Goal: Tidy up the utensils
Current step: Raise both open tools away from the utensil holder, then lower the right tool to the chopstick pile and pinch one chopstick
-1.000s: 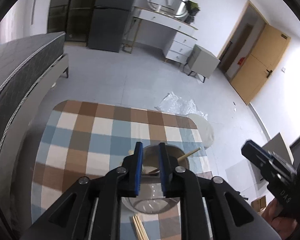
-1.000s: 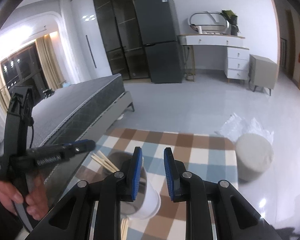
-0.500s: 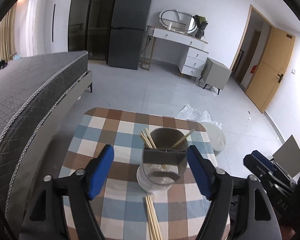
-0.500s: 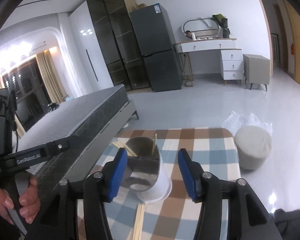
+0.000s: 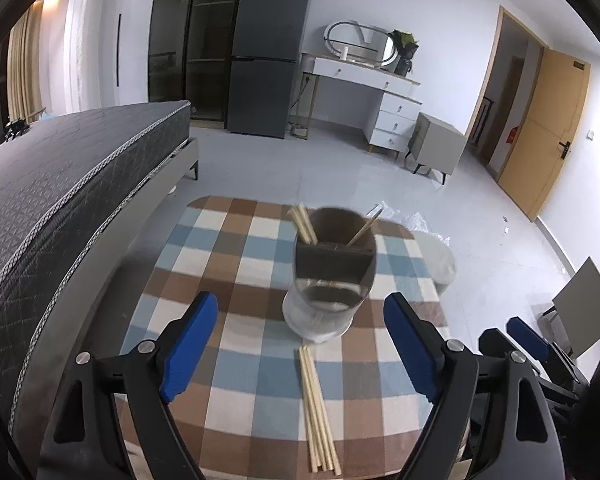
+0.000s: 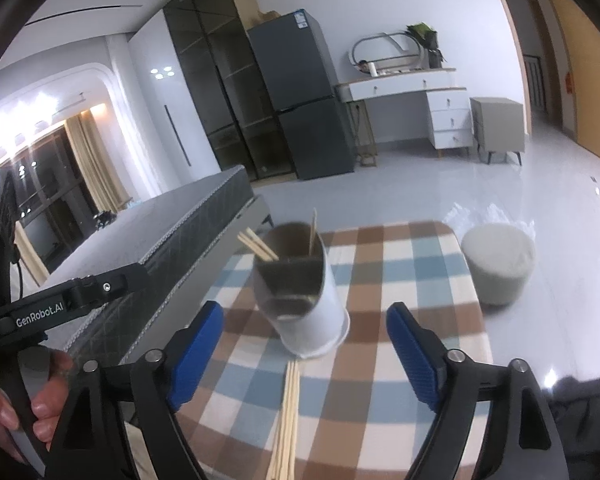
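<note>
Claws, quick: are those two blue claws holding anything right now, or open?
Left claw: opening wide, nothing between its pads.
Right claw: opening wide too, holding nothing.

**Two wrist views, one table**

My left wrist camera looks down over the near edge of the checked blue-and-brown tablecloth (image 5: 236, 360), facing the white divided utensil cup (image 5: 328, 280) close ahead. My right wrist camera faces the same cup (image 6: 308, 300) from further right, angled lower. Both share the dark grey refrigerator (image 5: 268, 52).

The surface (image 5: 236, 248) carries a blue, brown and white check. The utensil holder (image 5: 320, 316) is white outside, dark inside. The chopsticks (image 5: 318, 400) are pale wood.
</note>
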Demonstrator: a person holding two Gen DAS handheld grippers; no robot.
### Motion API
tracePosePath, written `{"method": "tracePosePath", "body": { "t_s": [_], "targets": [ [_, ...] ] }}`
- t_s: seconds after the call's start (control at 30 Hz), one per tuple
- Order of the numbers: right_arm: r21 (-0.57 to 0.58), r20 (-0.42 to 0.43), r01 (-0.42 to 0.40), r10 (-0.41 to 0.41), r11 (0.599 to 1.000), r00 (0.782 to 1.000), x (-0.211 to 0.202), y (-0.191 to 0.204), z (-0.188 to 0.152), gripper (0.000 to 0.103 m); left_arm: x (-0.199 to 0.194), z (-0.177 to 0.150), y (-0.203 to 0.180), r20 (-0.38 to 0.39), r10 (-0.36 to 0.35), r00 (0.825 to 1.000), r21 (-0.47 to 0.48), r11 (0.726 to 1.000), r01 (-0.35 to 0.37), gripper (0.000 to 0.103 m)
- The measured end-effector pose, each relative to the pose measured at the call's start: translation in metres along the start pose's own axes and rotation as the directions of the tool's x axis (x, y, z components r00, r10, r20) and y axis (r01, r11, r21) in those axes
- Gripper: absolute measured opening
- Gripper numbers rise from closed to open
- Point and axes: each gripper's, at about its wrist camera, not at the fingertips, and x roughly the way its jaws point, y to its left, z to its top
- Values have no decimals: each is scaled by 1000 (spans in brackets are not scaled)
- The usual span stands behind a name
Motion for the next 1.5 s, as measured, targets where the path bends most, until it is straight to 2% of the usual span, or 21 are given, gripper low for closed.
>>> {"method": "tracePosePath", "body": {
  "t_s": [0.2,0.4,0.67,0.73,0.87,1.0,1.17,1.23,1.5],
  "targets": [
    [-8,-51,11,-12,1000,999,9,0,-27,92,12,-27,8,-33,33,999,0,999,-33,84],
    [-39,-141,16,-22,999,990,31,1,-46,93,27,-45,17,-69,73,995,16,997,-72,84],
    [-74,-322,-4,-20,997,946,74,5,-70,91,47,-57,41,-140,96,985,-38,994,-103,84],
    [-84,-363,-17,-15,996,932,87,6,-74,81,52,-57,46,-172,91,981,-75,992,-105,84],
    [-106,-438,-40,-10,994,899,115,9,-81,69,55,-55,57,-192,101,976,-136,982,-128,84],
    [-155,-500,-46,-38,987,865,147,15,-87,55,56,-53,60,-209,113,971,-145,979,-145,84],
    [-219,-584,-32,-104,975,805,187,17,-97,32,63,-54,70,-255,77,964,-198,971,-130,84],
    [-240,-608,-28,-127,970,784,199,16,-102,27,62,-52,72,-255,92,963,-202,968,-146,84],
    [-274,-639,-58,-137,960,757,215,23,-109,26,64,-51,77,-279,56,959,-248,960,-128,83]
  ]
}}
